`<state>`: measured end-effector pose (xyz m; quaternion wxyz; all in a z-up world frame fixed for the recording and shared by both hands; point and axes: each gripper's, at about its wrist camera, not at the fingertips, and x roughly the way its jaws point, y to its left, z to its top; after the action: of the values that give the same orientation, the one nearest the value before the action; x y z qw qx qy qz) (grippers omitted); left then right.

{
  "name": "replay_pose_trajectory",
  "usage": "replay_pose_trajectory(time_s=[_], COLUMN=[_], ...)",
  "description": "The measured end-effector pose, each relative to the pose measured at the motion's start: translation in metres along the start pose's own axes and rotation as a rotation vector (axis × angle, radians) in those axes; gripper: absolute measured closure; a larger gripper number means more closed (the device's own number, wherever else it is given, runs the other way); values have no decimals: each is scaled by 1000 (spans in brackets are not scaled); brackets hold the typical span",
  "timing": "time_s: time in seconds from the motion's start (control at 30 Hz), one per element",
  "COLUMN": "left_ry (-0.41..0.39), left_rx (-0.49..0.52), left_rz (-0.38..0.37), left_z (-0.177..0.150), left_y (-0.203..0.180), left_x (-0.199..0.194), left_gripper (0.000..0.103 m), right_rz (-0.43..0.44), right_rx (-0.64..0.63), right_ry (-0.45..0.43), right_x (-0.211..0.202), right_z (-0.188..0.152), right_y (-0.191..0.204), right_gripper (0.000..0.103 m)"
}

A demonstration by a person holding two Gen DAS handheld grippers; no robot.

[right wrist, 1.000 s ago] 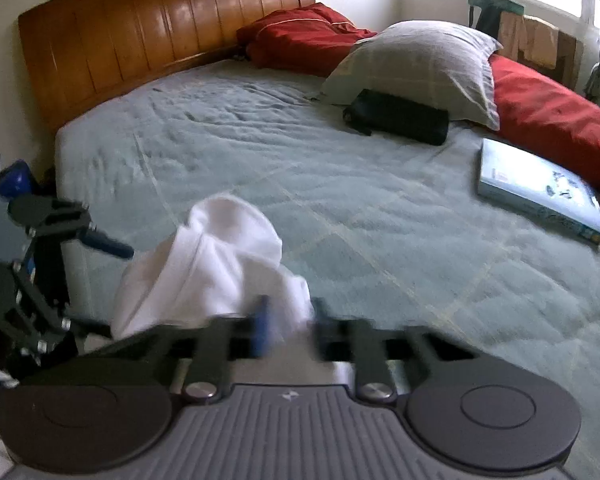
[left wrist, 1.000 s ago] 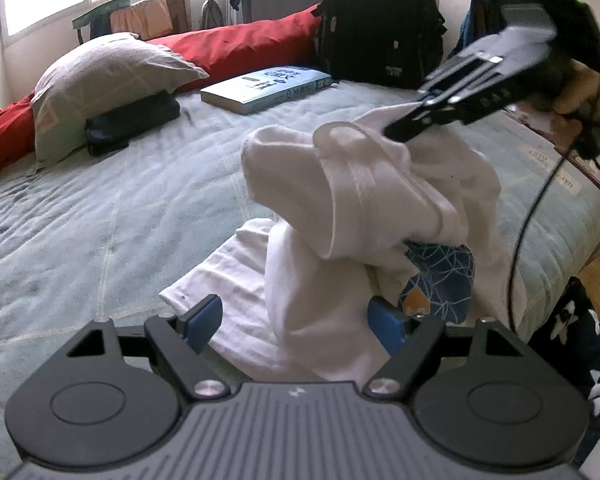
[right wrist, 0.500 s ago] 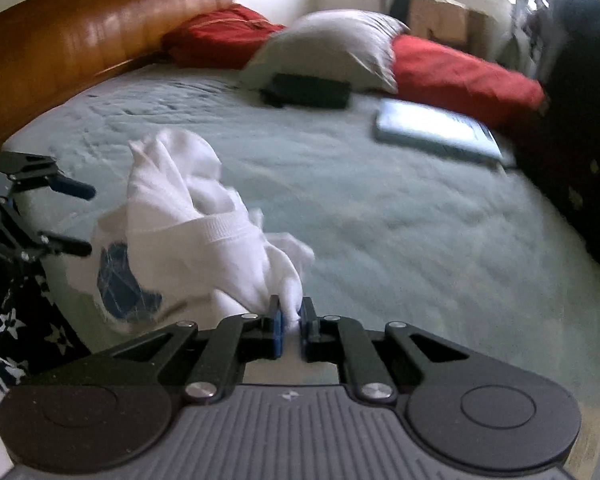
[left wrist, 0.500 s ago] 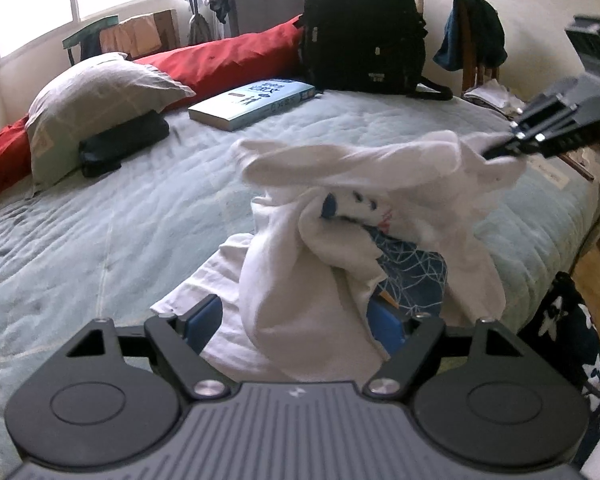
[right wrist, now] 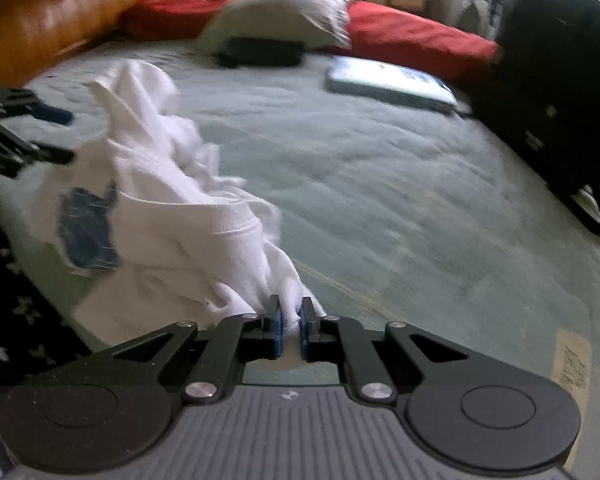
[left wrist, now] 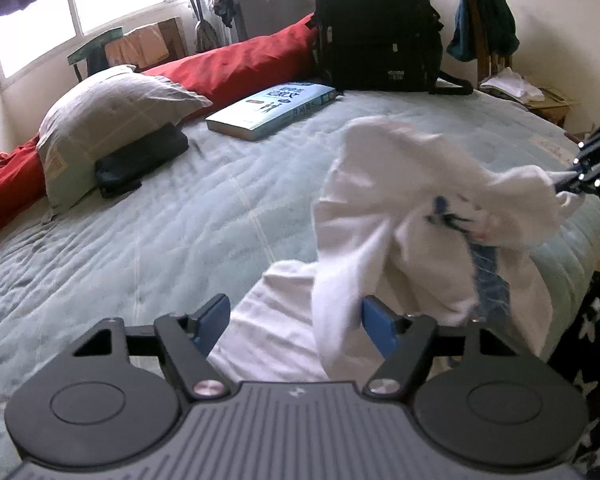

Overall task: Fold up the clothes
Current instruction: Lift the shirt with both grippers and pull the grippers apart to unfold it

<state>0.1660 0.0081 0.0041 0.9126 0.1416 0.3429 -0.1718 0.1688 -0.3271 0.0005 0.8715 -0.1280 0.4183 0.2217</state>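
A white T-shirt (left wrist: 420,200) with a blue print (left wrist: 488,276) hangs bunched above the pale green bed (left wrist: 160,240), near its edge. My right gripper (right wrist: 289,320) is shut on a twisted corner of the T-shirt (right wrist: 172,216); in the left wrist view the right gripper (left wrist: 568,186) holds that corner out at the far right. My left gripper (left wrist: 294,324) is closing, with a hanging fold of the shirt between its blue pads (left wrist: 374,326), touching only the right one. In the right wrist view the left gripper (right wrist: 62,136) shows beside the cloth.
On the bed lie a grey pillow (left wrist: 108,120), a black pouch (left wrist: 140,160), a blue book (left wrist: 272,110) and a black backpack (left wrist: 376,28) against a red bolster (left wrist: 240,64). A wooden headboard (right wrist: 40,16) is behind. Dark star-patterned fabric (left wrist: 592,340) hangs below the bed's edge.
The right gripper has carried its corner of the shirt out to the right and lower, so the bundle has stretched sideways. The left jaws have narrowed a little around the hanging fold.
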Motion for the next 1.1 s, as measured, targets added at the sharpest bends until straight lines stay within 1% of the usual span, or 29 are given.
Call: replay_pose_trajectory(time_s=[0.07, 0.13, 0.27, 0.37, 0.4, 0.47, 0.57, 0.67, 0.7, 0.73, 0.77, 0.8, 0.83, 0.87, 0.9, 0.93, 0.97, 1.0, 1.1], left_ry=[-10, -31, -80, -90, -84, -67, -11, 29, 41, 44, 44, 41, 37, 31, 23, 16, 11, 6, -12], left_rx=[-5, -15, -36, -40, -50, -74, -95, -119, -136, -155, -175, -189, -202, -211, -217, -221, -225, -228, -229], left_rz=[-33, -78, -147, -180, -205, -269, -327, -346, -352, -367, -384, -391, -393, -390, -387, -384, -381, -378, -356], left_z=[5, 12, 31, 47, 50, 55, 56, 51, 49, 48, 46, 46, 46, 47, 48, 50, 51, 51, 52], left_y=[2, 3, 5, 6, 7, 11, 12, 14, 17, 19, 22, 24, 27, 29, 30, 31, 32, 33, 36], left_x=[4, 8, 19, 37, 45, 61, 81, 90, 92, 91, 90, 89, 87, 85, 83, 81, 80, 78, 70], left_gripper=[34, 34, 34, 35, 37, 37, 37, 37, 40, 46, 59, 68, 73, 83, 90, 91, 92, 94, 95], right_rz=[-21, -7, 2, 10, 13, 22, 37, 58, 65, 72, 78, 84, 86, 94, 107, 117, 129, 141, 172], right_rx=[30, 58, 70, 74, 79, 92, 114, 134, 141, 147, 155, 163, 177, 197, 224, 249, 276, 303, 362], right_ry=[14, 13, 11, 12, 12, 10, 3, -9, -13, -18, -23, -29, -40, -50, -63, -77, -91, -105, -140], right_x=[4, 6, 9, 13, 14, 15, 17, 17, 18, 18, 19, 19, 19, 20, 20, 19, 18, 17, 11], right_z=[-4, -8, -14, -16, -17, -18, -20, -22, -23, -24, -24, -24, -25, -26, -27, -29, -32, -36, -49], right_y=[-10, -16, -16, -15, -15, -17, -21, -25, -26, -27, -29, -30, -32, -35, -38, -41, -45, -49, -59], right_gripper=[91, 91, 91, 91, 91, 91, 90, 90, 90, 90, 89, 87, 83, 79, 71, 63, 60, 54, 43])
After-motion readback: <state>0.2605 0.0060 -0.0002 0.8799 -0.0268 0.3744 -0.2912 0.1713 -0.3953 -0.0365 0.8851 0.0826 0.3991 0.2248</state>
